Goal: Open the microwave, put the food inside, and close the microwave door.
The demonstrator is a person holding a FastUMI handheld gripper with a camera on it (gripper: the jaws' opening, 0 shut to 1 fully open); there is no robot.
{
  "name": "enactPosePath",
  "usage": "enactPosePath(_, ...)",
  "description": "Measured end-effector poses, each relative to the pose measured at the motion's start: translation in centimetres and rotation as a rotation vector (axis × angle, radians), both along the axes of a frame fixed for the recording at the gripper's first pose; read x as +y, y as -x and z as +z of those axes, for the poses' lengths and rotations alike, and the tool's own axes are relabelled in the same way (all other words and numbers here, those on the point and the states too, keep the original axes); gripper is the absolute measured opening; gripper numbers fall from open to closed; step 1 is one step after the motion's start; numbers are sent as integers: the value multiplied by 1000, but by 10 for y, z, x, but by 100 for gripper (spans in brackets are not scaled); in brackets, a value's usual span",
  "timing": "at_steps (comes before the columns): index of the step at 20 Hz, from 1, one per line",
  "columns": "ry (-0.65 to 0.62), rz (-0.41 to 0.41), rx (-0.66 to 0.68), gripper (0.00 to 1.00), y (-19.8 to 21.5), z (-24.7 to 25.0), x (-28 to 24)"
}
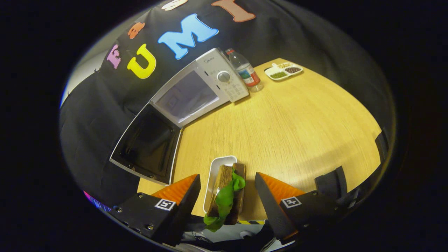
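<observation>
1. The surface (287, 126) is a pale, wood-grain top with fine straight lines, matte and smooth, with a rounded far edge against the black cloth wall.
2. The microwave (206, 85) stands at the far left of the surface: a white, boxy body with a round dial and a keypad panel on its right face. Its cavity looks greyish and dim; I cannot make out what is inside.
3. The microwave door (147, 145) is swung fully open towards the camera on the microwave's left, a white-framed rectangle with a dark glossy pane.
4. The hand-held gripper (227, 190) sits well in front of the microwave, fingers spread wide, pressing on nothing; each finger (178, 190) is a ridged wedge.
5. The tray (218, 168), a white oblong dish with rounded corners, lies between the fingers, in front of the open door.
6. The food (227, 192) rests partly on the tray: brown, coarse slabs with a limp green leaf, seemingly a sandwich.
7. A clear plastic bottle (246, 70) with a red cap stands just right of the microwave.
8. A small white divided dish (283, 71) with green and dark grains lies further right of the microwave.
</observation>
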State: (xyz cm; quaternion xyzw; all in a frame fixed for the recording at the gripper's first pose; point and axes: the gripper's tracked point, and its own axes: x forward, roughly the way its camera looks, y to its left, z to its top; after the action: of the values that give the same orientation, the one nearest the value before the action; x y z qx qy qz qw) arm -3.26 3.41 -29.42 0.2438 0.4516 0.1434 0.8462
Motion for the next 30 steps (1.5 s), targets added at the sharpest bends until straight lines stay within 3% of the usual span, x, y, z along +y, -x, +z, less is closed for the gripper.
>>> enactPosePath(2, -16, 14, 48, 91, 6, -7, 4)
enactPosePath(4, -45, 8, 80, 72, 7, -9, 8)
enactPosePath(5, -57, -3, 93, 55, 7, -8, 9)
enactPosePath(7, -85, -13, 103, 41, 6, -4, 13)
enactPosePath(14, -131, -19, 26, 41, -14, 41, 27)
enactPosePath(18, -237, -34, -15, 41, -35, 68, 50)
enactPosePath(30, -439, -159, -145, 41, -144, 89, 132)
